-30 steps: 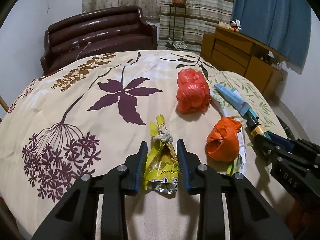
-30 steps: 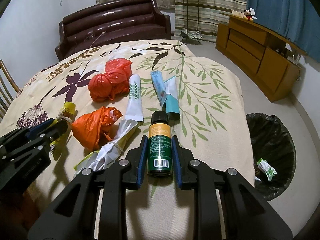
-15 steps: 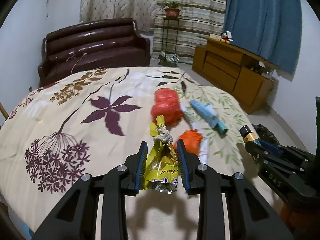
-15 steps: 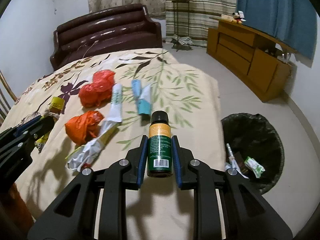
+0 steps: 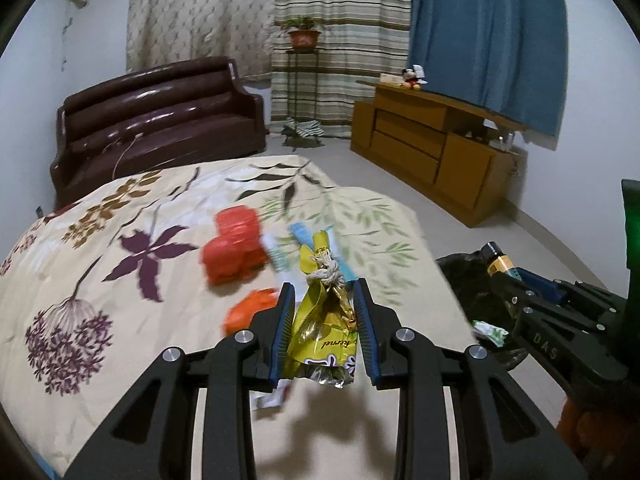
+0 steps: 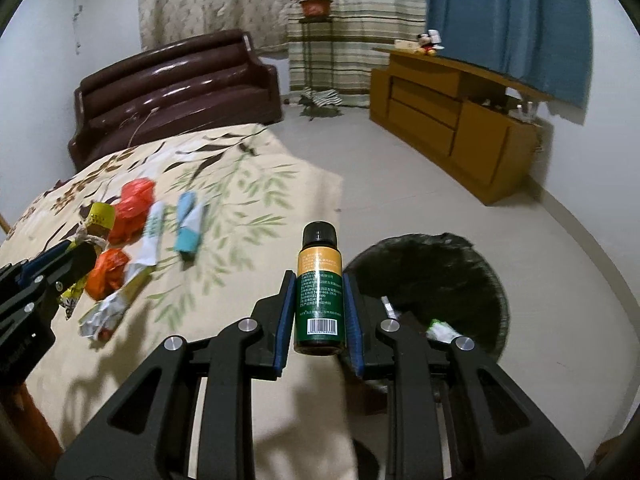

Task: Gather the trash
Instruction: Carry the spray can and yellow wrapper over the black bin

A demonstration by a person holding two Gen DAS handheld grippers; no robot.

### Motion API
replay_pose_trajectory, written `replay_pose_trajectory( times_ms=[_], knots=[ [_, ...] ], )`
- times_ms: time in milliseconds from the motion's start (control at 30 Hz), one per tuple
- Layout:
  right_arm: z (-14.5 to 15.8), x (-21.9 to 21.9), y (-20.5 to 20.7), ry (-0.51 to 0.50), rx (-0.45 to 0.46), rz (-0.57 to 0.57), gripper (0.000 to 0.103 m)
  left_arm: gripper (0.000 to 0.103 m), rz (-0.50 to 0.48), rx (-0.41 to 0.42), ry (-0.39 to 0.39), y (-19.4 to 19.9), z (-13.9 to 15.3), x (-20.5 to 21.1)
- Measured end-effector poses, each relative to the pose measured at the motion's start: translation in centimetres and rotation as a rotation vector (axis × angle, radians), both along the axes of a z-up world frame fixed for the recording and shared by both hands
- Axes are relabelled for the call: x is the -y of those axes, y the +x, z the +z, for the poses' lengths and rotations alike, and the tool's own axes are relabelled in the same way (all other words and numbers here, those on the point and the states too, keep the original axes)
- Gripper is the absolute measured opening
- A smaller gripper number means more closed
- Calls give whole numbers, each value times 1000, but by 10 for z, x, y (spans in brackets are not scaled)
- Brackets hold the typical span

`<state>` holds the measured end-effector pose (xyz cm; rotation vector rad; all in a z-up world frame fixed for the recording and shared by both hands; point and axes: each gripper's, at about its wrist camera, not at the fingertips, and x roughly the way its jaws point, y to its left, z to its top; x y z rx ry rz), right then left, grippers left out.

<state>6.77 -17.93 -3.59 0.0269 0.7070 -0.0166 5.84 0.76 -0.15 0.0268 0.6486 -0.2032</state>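
The right gripper (image 6: pixel 319 312), jaws clamped on the upright green bottle (image 6: pixel 319 292), is nearer the black bin (image 6: pixel 436 280) at right of frame than the left gripper (image 5: pixel 323 332), clamped on the yellow wrapper (image 5: pixel 324 316).

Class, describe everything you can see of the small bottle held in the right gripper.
The bottle is small and dark, looks like glass or plastic, and has a black ribbed screw cap, which is on. An orange band tops a dark green label with fine white print and a barcode near the base. It stands upright, clamped at its sides between the blue pads of the right gripper, lifted off the bedspread, just left of the black-lined trash bin.
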Motion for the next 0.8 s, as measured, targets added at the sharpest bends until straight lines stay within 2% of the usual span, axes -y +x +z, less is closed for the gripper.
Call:
replay_pose_trajectory(
  times_ms=[500, 800],
  knots=[
    [-6, 82, 3, 4, 8, -145, 23, 31, -131, 10, 48, 16, -8, 92],
    [-17, 107, 12, 13, -3, -188, 23, 31, -181, 1, 80, 31, -19, 132]
  ],
)
